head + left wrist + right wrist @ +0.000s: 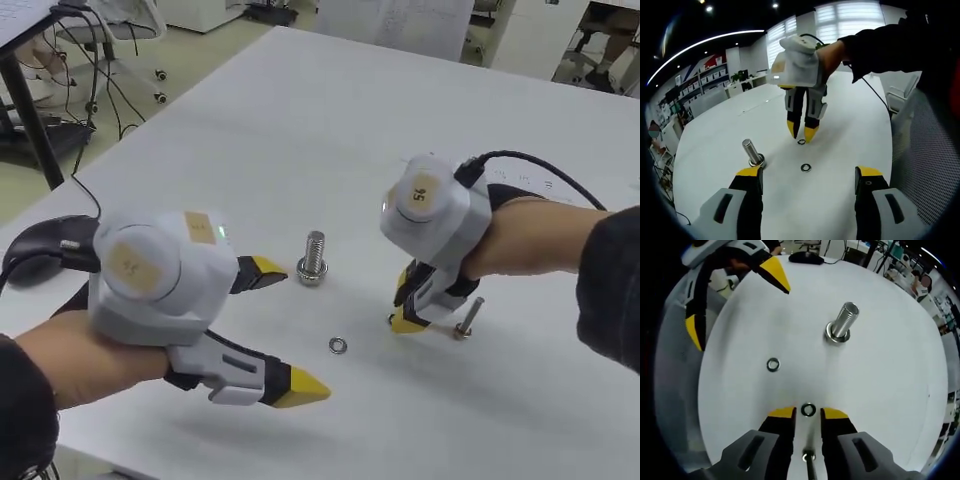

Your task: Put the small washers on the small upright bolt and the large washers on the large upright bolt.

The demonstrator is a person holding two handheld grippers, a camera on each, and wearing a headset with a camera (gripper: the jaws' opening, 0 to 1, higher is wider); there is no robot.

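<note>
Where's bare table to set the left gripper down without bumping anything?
Free: the broad far half of the table beyond the large bolt, and the near strip in front of the loose washer. Crowded: the middle, where that washer, the large bolt, the left gripper, the right gripper and the small bolt cluster.

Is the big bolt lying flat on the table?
No, the big bolt stands upright on the white table, with its threaded end pointing up.

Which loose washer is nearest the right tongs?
The washer at the right tongs' yellow tips; the other washer lies alone, farther out.
</note>
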